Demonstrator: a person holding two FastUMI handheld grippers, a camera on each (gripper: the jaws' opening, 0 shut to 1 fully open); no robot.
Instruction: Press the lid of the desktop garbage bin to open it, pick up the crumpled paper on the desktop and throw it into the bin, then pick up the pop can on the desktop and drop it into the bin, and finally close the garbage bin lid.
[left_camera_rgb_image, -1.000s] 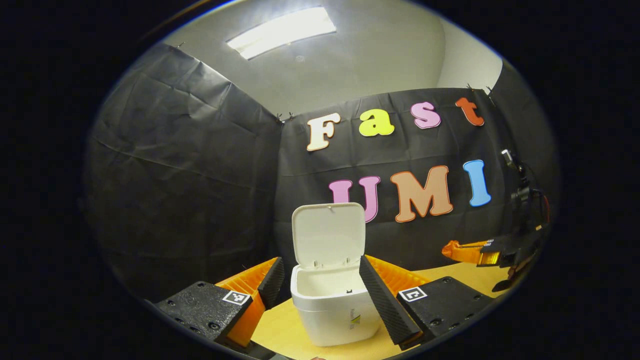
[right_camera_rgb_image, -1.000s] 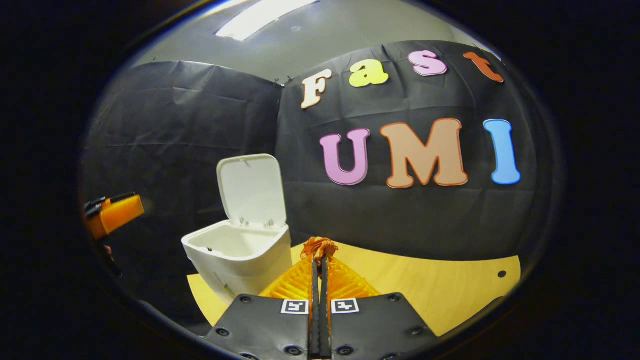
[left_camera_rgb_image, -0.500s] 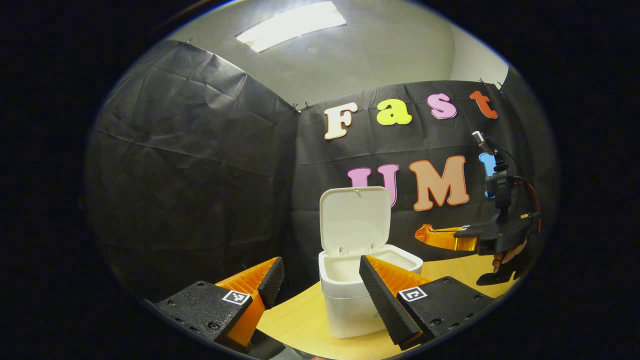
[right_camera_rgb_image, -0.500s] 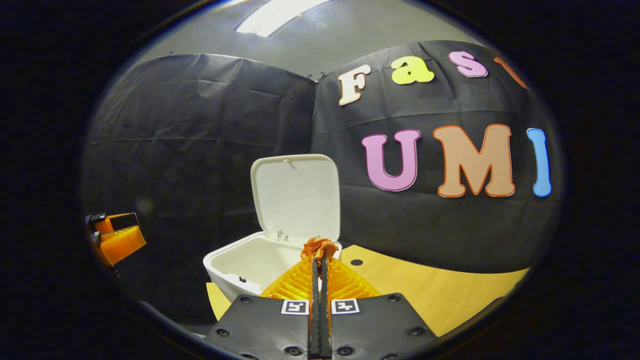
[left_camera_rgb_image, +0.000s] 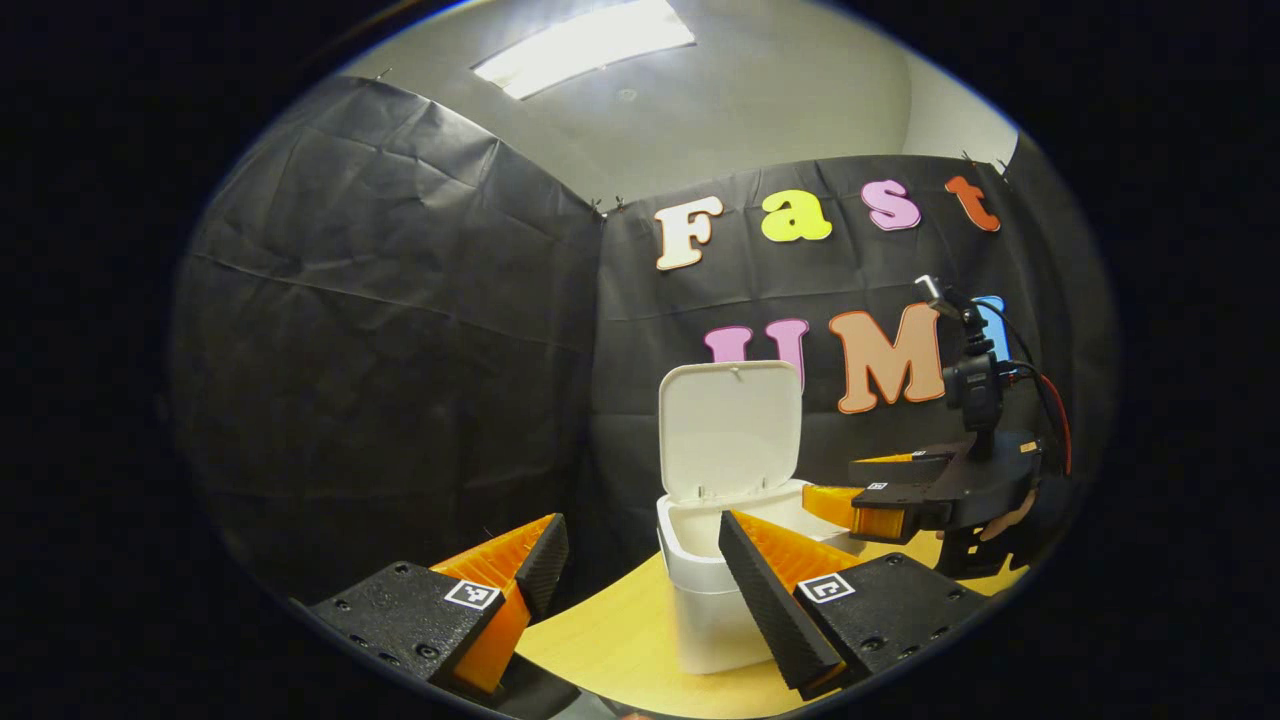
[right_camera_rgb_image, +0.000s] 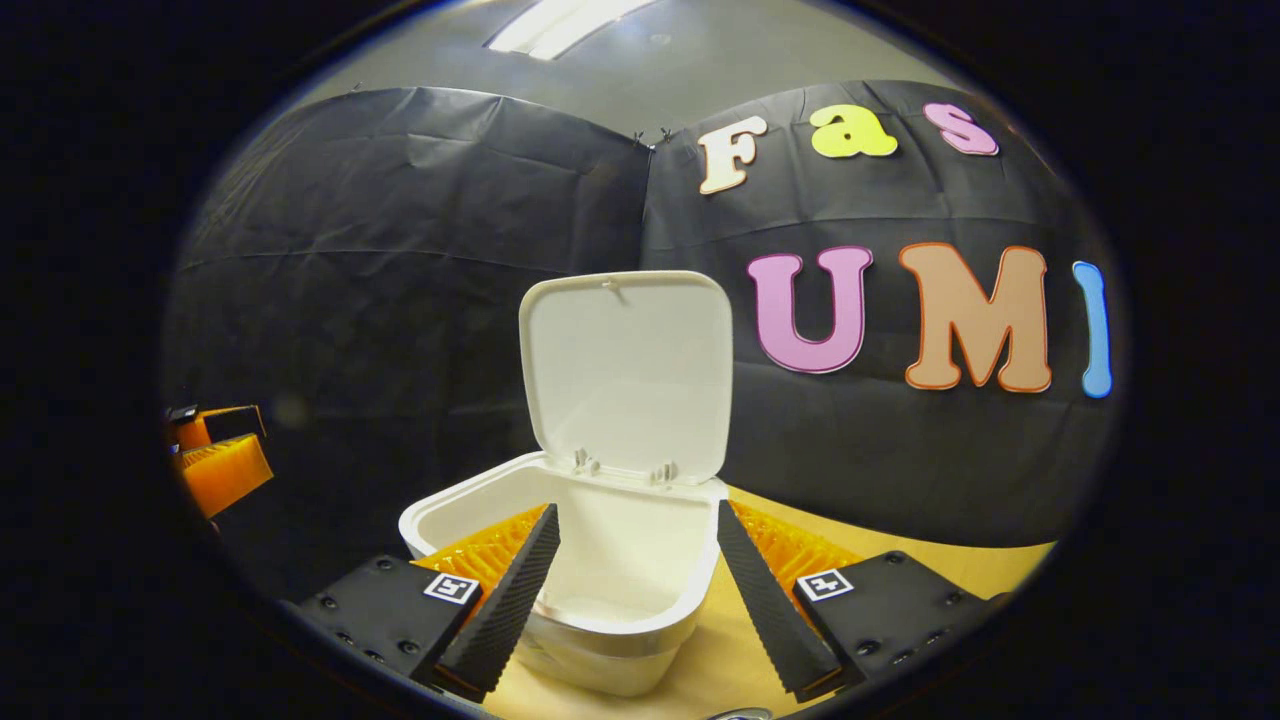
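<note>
The right gripper (right_camera_rgb_image: 636, 520) hangs right over the small white plastic desktop bin (right_camera_rgb_image: 570, 590), tongs spread wide with nothing between them! In the left gripper view that same right gripper (left_camera_rgb_image: 845, 500) sits at the bin's (left_camera_rgb_image: 705, 590) far rim, a hand (left_camera_rgb_image: 1005, 515) partly visible behind it. The white hinged lid (right_camera_rgb_image: 628, 370) stands upright, so the bin is fully open. The left gripper (left_camera_rgb_image: 640, 545) waits nearer, tongs wide too, holding nothing, the bin beyond its fingers on the yellow wooden desktop (left_camera_rgb_image: 610, 645).

My read: the paper step looks done, though the bin's floor is hidden below the rim and I can't make out any paper inside. Next up, the pop can, which I can't locate. Expect it light, thin-walled, smooth and easily dented: take it across the middle of its body, gently. The lid looks light and stiff; a nudge at its top edge should close it.
</note>
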